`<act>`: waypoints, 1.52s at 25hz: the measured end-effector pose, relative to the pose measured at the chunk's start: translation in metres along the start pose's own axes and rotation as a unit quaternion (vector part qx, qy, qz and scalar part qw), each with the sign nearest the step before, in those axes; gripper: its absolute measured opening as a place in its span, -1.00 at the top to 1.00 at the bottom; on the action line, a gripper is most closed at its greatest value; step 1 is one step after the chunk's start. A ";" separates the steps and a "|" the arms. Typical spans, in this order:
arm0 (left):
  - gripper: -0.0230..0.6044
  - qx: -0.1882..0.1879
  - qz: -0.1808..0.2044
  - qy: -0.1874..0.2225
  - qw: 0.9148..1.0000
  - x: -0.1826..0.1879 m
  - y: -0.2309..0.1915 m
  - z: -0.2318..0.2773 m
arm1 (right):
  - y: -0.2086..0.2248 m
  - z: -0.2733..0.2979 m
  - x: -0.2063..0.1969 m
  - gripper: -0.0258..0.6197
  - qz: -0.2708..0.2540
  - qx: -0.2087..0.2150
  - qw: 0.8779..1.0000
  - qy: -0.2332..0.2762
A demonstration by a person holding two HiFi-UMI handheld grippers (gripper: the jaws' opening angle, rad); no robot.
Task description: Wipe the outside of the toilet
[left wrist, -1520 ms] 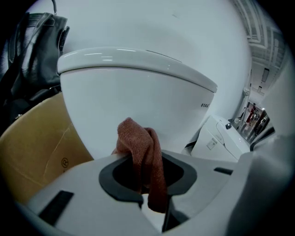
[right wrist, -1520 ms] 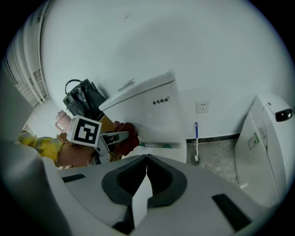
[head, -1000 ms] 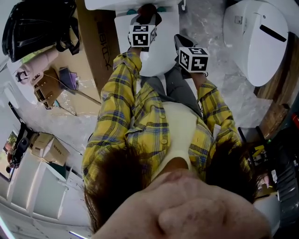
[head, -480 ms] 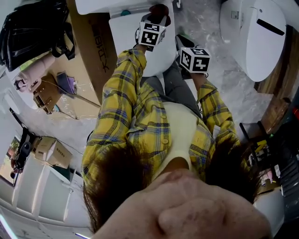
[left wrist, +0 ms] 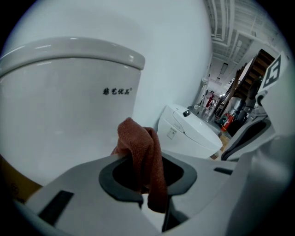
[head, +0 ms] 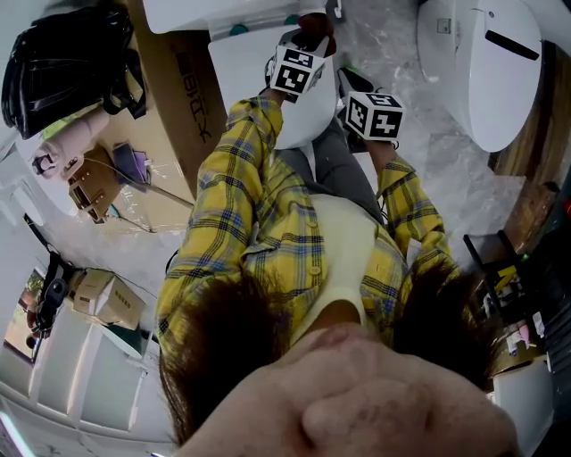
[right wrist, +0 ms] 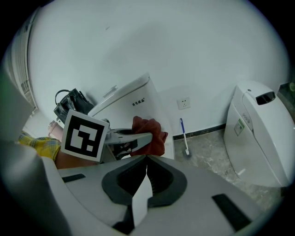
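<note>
1. Straight ahead of the person in the head view stands the toilet (head: 245, 80), lid down, with its tank (head: 205, 11) at the top edge.
   - The left gripper (head: 308, 34) reaches to the rear right corner of the lid, close by the tank, with a dark red cloth (head: 310, 20) at its tip.
   - The right gripper (head: 350, 85) hangs just beside the toilet's right flank.
   - Compared with one second earlier, the left gripper has travelled forward and rightward toward the tank. The right gripper has barely shifted.

2. Left gripper view:
   - The left gripper (left wrist: 154, 203) is clamped on the cloth (left wrist: 140, 152). A folded wad stands above the jaws and a tail hangs below them.
   - The front of the tank (left wrist: 60, 101) fills the left of the view. Contact between cloth and porcelain cannot be confirmed.
   - A second toilet (left wrist: 189, 133) stands beyond, to the right.
   - Procedure: hold the clamp firm and present the soft wad, not the hard jaw edges, to the glaze. Wipe in overlapping strokes that follow the tank's curve.

3. Right gripper view:
   - The right gripper (right wrist: 146, 162) has its jaws closed together with nothing between them.
   - It looks onto the left gripper (right wrist: 131, 137) and the cloth (right wrist: 151, 131) near the tank (right wrist: 131, 99).
   - A toilet brush (right wrist: 184, 138) stands by the wall, and the second toilet (right wrist: 258, 133) is at the right.
   - Procedure: keep this gripper clear of the stroke path.
</note>
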State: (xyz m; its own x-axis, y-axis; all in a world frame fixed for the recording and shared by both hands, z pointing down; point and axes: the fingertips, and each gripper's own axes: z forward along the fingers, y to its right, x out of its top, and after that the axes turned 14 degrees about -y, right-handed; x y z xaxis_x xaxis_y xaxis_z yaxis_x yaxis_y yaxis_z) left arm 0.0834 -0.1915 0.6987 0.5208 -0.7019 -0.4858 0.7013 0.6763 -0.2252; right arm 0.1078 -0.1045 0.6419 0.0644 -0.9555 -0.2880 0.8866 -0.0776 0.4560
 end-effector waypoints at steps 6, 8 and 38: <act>0.62 0.003 -0.006 0.038 0.999 0.006 0.001 -0.036 | -0.007 -0.009 -0.001 0.84 0.007 -0.005 1.000 0.013; 0.62 0.009 -0.016 0.052 0.998 0.006 -0.001 -0.051 | -0.012 -0.011 -0.002 0.84 0.003 -0.004 1.000 0.015; 0.62 0.102 -0.160 0.172 0.967 -0.085 -0.042 -0.280 | -0.121 -0.084 -0.001 0.84 -0.064 0.015 0.992 0.108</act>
State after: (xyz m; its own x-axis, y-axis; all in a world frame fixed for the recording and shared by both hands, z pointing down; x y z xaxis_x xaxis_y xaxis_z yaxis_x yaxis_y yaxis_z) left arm -0.1268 -0.0971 0.5127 0.0941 -0.7278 -0.6793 0.8996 0.3545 -0.2552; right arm 0.0391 -0.0706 0.5164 0.0519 -0.8546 -0.5167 0.8803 -0.2052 0.4277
